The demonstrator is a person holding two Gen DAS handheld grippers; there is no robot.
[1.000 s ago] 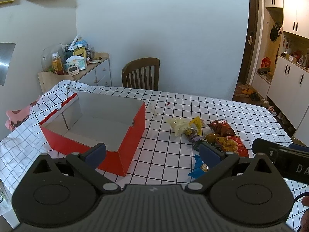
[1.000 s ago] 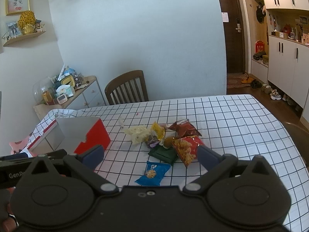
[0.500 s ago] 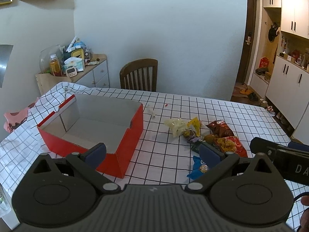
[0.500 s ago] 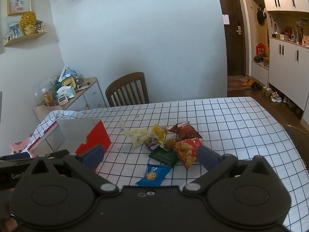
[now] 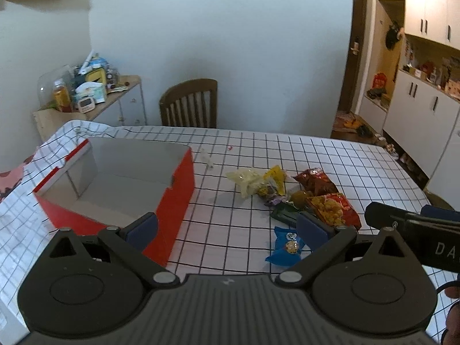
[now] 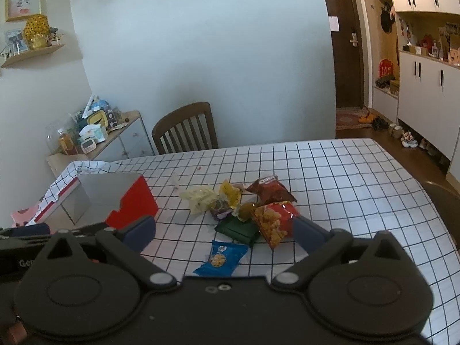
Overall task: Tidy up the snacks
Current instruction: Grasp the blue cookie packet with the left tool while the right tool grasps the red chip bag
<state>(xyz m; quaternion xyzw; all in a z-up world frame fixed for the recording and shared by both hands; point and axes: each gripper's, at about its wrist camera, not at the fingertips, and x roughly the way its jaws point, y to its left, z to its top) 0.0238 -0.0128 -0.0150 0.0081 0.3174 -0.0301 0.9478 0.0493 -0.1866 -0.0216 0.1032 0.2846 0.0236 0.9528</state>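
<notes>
A: Jaw status?
B: Left gripper (image 5: 227,228) and right gripper (image 6: 224,231) both spread wide, nothing held, above the checked tabletop (image 6: 330,172).
A: Snacks?
B: Nearest is the blue cookie packet (image 6: 221,258), flat. Behind it, touching in 1 pile: dark green pouch (image 6: 237,228), red crisp bag (image 6: 271,220), pale yellow wrapper (image 6: 199,198).
A: Box?
B: Open red cardboard box (image 5: 175,195) left of the pile, apart.

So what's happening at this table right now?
A person holds two grippers above a checked table, both open and empty. The left gripper faces an empty red box. The right gripper faces a loose pile of snack packets, with a blue cookie packet nearest. No snack is boxed yet.
</notes>
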